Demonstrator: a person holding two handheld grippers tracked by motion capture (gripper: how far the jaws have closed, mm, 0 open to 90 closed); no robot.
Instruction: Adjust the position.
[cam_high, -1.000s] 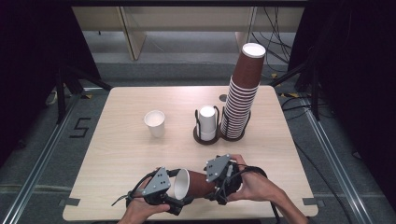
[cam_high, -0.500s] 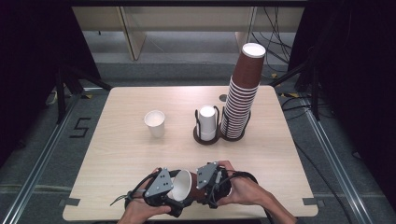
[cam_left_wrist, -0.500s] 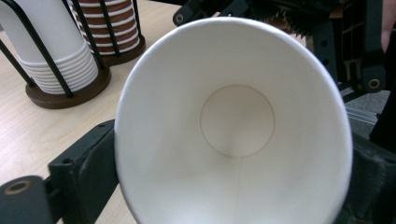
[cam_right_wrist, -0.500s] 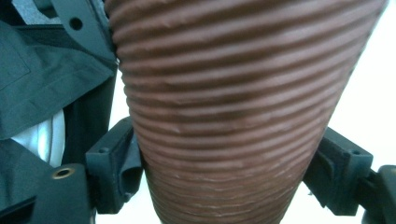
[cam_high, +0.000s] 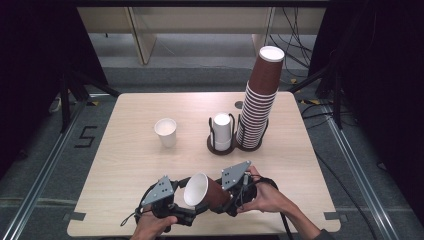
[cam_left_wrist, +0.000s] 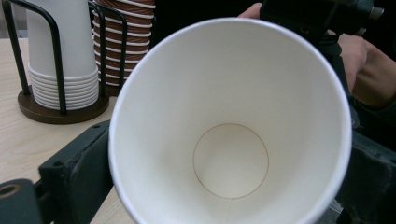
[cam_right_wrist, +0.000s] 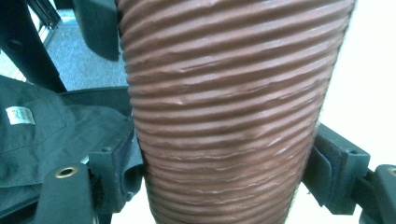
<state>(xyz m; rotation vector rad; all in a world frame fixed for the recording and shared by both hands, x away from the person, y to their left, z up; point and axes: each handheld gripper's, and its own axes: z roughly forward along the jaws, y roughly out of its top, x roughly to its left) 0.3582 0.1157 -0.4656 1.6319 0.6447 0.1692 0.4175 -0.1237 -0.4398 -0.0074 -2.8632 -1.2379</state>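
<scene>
The step in hand appears to be a handover of one brown cup from the left gripper to the right gripper, carried out above the near edge of the table, about midway along it. The cup lies on its side, held off the surface, with its open mouth turned toward the left gripper. The right gripper's jaws have just been closing and now pinch the ribbed wall, one pad on each flank of the cup. The left gripper's jaws have just been opening; they stand spread on either side of the rim, and whether they still touch it cannot be told. The next move calls for the left gripper to back clear without dragging the rim, and for a moderate grip, since thin paper dents easily. The cup is a tapered cone, corrugated brown paper outside, smooth white inside with a flat round base. Toward the far right corner stand a tall brown stack and a white stack in a black wire holder; a single white cup stands near the middle.
</scene>
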